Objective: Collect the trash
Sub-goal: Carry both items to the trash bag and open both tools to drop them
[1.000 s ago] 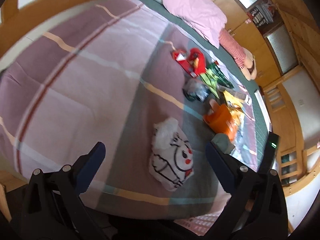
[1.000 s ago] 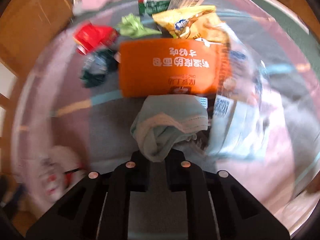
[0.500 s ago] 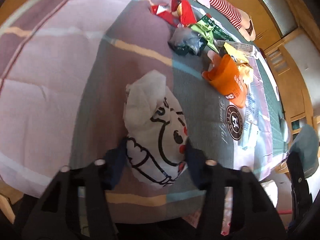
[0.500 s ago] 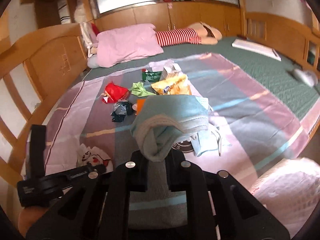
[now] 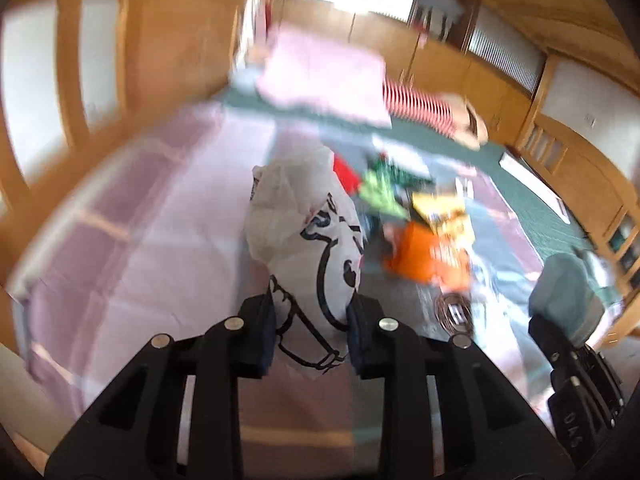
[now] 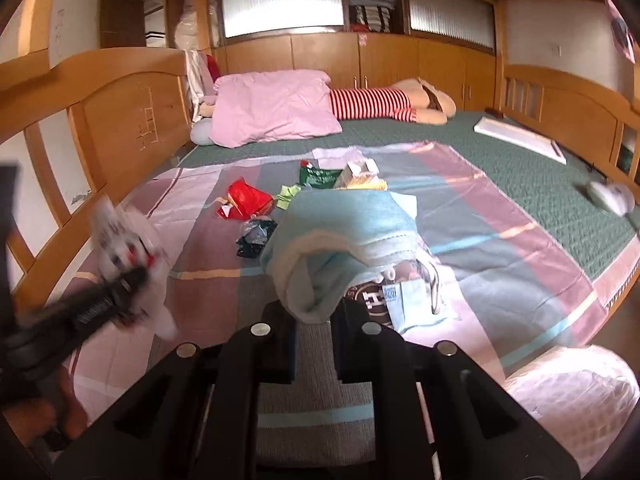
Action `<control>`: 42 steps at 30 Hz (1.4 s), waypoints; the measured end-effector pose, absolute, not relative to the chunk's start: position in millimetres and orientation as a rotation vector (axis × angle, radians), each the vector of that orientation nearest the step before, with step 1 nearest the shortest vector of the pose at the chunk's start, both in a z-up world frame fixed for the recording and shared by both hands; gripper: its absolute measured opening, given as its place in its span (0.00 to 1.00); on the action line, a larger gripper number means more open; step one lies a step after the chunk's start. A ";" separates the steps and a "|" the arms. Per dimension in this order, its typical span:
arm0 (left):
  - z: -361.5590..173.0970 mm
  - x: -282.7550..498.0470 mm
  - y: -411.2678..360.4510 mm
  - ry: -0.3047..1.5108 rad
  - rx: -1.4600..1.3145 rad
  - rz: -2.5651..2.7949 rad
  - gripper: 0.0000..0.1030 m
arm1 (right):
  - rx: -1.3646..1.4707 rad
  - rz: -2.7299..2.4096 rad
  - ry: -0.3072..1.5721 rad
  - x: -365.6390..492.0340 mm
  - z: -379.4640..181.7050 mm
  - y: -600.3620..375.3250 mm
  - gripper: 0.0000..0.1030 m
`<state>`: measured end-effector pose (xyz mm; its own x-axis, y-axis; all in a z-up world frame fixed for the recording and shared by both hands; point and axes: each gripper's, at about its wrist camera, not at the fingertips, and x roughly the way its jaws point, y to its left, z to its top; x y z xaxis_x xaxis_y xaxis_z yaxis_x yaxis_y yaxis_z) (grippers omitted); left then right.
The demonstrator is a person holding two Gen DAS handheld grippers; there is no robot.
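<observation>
A white plastic bag [image 5: 304, 220] with a black cartoon print hangs lifted above the striped blanket [image 5: 140, 240]. My left gripper [image 5: 312, 320] has its jaws closing on the bag's lower end, pads pressing on it. In the right wrist view that gripper [image 6: 100, 304] and its bag [image 6: 124, 236] are blurred at the left. My right gripper [image 6: 314, 320] is shut on a pale blue face mask [image 6: 340, 240] held over the bed. Loose trash lies on the blanket: a red wrapper [image 6: 246, 198], a dark crumpled wrapper [image 6: 254, 236], a green packet [image 6: 320, 176] and an orange packet [image 5: 428, 256].
A pink pillow [image 6: 272, 108] and a striped plush doll [image 6: 376, 104] lie at the head of the bed. Wooden bed rails [image 6: 120, 120] run along the left. A flat white box [image 6: 520, 136] rests at the far right, and a clear plastic bag [image 6: 572, 384] bulges at the lower right.
My left gripper came down around the white bag, closed on it and raised it off the blanket. My right gripper lifted the mask up and away from the trash pile.
</observation>
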<state>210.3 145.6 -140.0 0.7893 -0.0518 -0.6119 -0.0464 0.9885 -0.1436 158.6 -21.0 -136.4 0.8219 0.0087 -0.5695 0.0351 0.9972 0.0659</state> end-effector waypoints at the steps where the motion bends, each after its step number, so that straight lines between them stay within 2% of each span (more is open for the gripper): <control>1: -135.8 206.4 145.3 0.639 -0.138 0.011 0.29 | 0.071 -0.014 0.606 158.8 -136.2 -20.2 0.13; 6: -124.7 198.3 149.2 0.574 -0.120 0.061 0.29 | 0.071 -0.017 0.605 159.0 -136.8 -20.6 0.13; 28: -123.9 190.4 155.7 0.573 -0.122 0.073 0.29 | 0.093 -0.024 0.589 156.8 -134.0 -24.0 0.13; 32: -124.3 192.3 157.2 0.590 -0.164 0.007 0.29 | 0.166 -0.041 0.542 143.6 -112.1 -54.4 0.13; 37: -118.4 186.2 141.1 0.581 -0.184 -0.151 0.29 | 0.125 -0.091 0.546 107.0 -86.2 -112.8 0.13; 42: -117.0 178.3 116.8 0.621 -0.254 -0.402 0.29 | 0.101 -0.176 0.712 64.9 -102.3 -170.9 0.13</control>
<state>178.3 116.8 -117.0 0.7401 -0.4370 -0.5112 0.2870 0.8926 -0.3476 64.9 -170.9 -102.3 0.7433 -0.1255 -0.6571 0.1945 0.9804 0.0327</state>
